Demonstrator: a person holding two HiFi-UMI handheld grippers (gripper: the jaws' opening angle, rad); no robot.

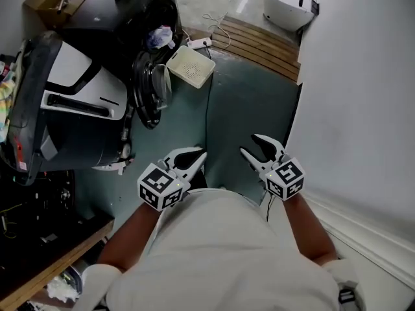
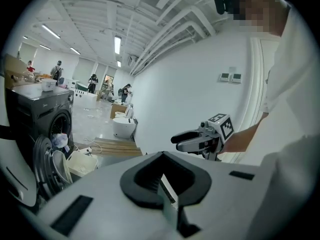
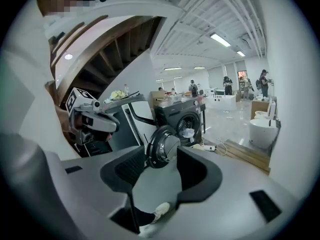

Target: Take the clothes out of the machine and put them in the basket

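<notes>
A dark washing machine (image 1: 117, 18) stands at the top left with its round door (image 1: 152, 86) swung open. A bunch of pale clothes (image 1: 159, 37) shows in the drum mouth. The white basket (image 1: 190, 65) sits on the floor right in front of it. Both grippers hang close to the person's body, well short of the machine. My left gripper (image 1: 191, 157) has its jaws together with nothing in them, tips meeting in the left gripper view (image 2: 161, 156). My right gripper (image 1: 259, 149) is open and empty; between its pads (image 3: 125, 166) I see the door (image 3: 162, 146) and the clothes (image 3: 186, 132).
A large black-and-white appliance (image 1: 71, 109) lies to the left of the machine. A slatted wooden platform (image 1: 259, 44) and a white toilet-like fixture (image 1: 285, 8) are at the back. A white wall (image 1: 363, 109) runs along the right. A power strip (image 1: 198, 43) lies beside the basket.
</notes>
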